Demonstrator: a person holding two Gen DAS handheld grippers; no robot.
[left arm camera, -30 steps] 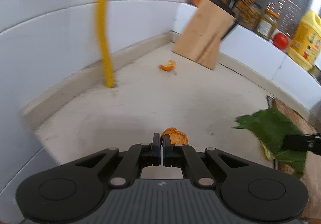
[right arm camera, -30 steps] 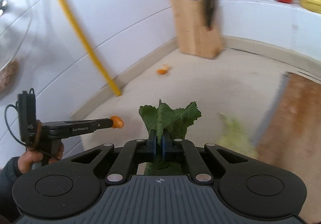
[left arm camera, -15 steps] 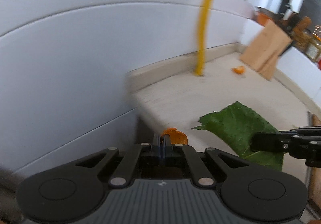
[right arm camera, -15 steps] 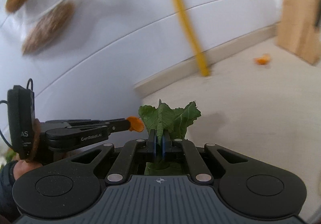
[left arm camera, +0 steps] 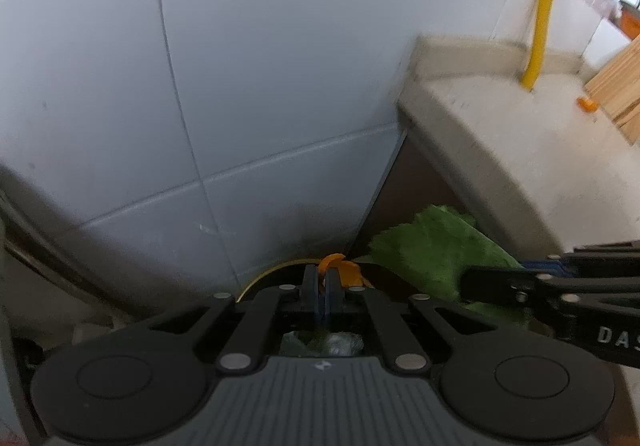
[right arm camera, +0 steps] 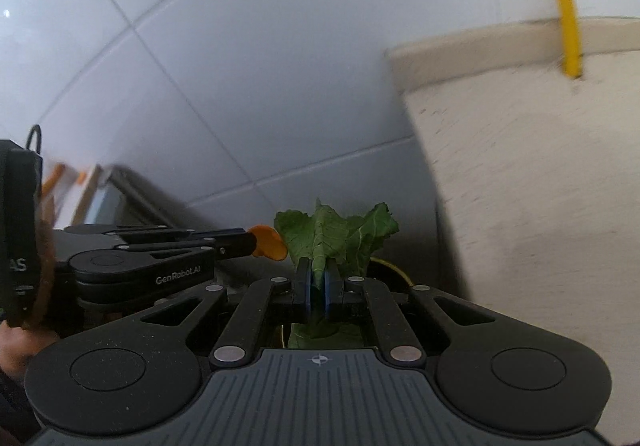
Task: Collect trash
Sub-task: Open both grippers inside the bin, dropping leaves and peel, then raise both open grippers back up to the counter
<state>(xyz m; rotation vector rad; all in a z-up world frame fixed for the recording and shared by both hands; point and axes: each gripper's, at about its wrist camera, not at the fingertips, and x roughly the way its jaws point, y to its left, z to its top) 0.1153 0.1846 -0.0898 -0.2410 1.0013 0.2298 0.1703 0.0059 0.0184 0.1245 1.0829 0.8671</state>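
Alongside, left gripper (right arm camera: 256, 242) — marked "GenRobot.AI" — clamped on orange peel (right arm camera: 269, 242); right gripper (right arm camera: 317, 286) pinching green leaf (right arm camera: 336, 236).

Tiled wall (left arm camera: 248, 94) close ahead, counter edge (left arm camera: 472, 150) blocking right, gap between

Orange peel (left arm camera: 340, 270), green veined leaf (right arm camera: 336, 234). Black tongs (right arm camera: 316, 294) w/ blue pads (right arm camera: 306, 290). Desk (right arm camera: 540, 174) beige, speckled. Yellow pipe (left arm camera: 546, 6). Wall tiles (left arm camera: 280, 46) pale grey-white.

Curled orange peel (left arm camera: 339, 266) and upright crinkled green leaf (right arm camera: 335, 236), both pinched aloft beside the counter edge (right arm camera: 432, 150)
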